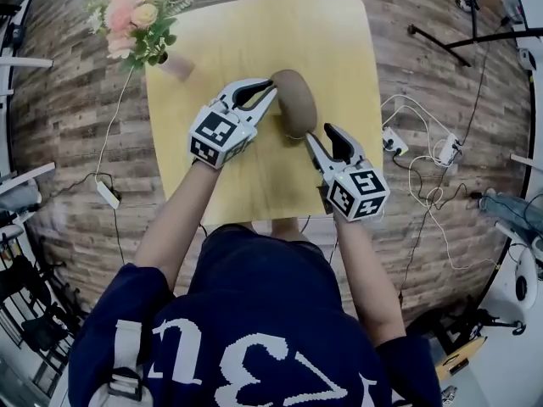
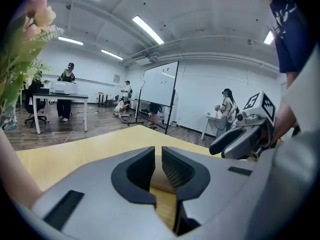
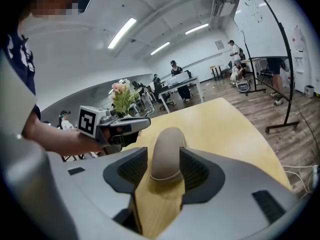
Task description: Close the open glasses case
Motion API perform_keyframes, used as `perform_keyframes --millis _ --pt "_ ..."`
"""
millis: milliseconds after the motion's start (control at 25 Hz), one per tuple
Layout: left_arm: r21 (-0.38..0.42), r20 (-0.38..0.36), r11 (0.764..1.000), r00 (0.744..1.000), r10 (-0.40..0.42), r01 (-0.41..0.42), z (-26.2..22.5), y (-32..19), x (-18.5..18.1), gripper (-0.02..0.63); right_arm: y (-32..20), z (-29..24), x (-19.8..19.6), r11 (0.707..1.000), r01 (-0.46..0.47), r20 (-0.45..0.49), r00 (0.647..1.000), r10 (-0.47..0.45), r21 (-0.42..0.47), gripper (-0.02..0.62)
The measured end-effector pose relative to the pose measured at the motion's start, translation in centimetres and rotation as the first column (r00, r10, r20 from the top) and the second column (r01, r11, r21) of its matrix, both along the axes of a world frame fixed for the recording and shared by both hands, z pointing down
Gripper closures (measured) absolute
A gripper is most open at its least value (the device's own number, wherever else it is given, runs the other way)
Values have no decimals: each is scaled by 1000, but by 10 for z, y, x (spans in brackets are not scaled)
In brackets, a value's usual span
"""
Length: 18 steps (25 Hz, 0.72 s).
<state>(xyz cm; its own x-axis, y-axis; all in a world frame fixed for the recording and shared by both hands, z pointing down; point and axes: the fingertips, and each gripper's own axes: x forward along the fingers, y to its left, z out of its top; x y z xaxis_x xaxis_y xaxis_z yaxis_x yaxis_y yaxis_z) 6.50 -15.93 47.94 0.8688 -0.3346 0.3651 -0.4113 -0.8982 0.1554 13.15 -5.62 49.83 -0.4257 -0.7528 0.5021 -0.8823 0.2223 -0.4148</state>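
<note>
A brown oval glasses case (image 1: 294, 102) lies on the yellow table (image 1: 339, 49), and I see a seam round its near end (image 3: 169, 139) with no gap. My left gripper (image 1: 271, 90) is at the case's far left end, its jaws shut to a thin slit; the case (image 2: 161, 179) shows just beyond the slit (image 2: 159, 159). My right gripper (image 1: 318, 132) is at the case's near right end. Its jaws stand open (image 3: 164, 156), with the case's end just ahead between them and untouched by the pads. Each gripper shows in the other's view: the left (image 3: 142, 124) and the right (image 2: 225, 144).
A vase of pink flowers (image 1: 136, 19) stands at the table's far left corner. Cables and power strips (image 1: 424, 155) lie on the wooden floor to the right. The person's body is at the table's near edge. Other people and desks are far off in the room.
</note>
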Motion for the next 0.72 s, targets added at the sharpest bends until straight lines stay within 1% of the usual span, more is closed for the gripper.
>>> perform_keyframes --millis 40,80,200,320,360,440,560,640,720 --pt "-14 -1 1000 1000 4 -4 3 -1 3 572 0 7 0 1000 -4 4 1000 5 -18 389" --pt "-29 -3 1000 1000 6 -6 6 -2 6 551 0 13 1 999 -13 8 1000 13 -33 381" --pt "-75 2 997 1000 8 -8 16 -8 12 452 -3 29 2 997 -39 5 999 39 -66 370" --pt "-124 -3 992 1000 -6 5 27 -17 15 383 -6 39 -4 995 -43 13 999 44 -93 363" --pt "-143 -9 990 1000 -14 13 30 -21 16 369 -6 40 -6 994 -43 15 999 45 -99 360" --pt "-177 -26 984 999 -35 30 34 -28 18 350 -5 42 -9 993 -46 14 999 48 -108 356" --pt "-196 -39 979 997 -60 51 36 -34 21 348 -2 44 -15 992 -51 4 999 52 -120 345" --pt "-213 -34 976 998 -58 49 40 -33 25 348 1 47 -14 990 -54 -12 999 53 -134 345" --pt "-253 -45 966 997 -55 42 44 -31 29 348 4 52 -13 986 -56 -20 998 53 -159 345"
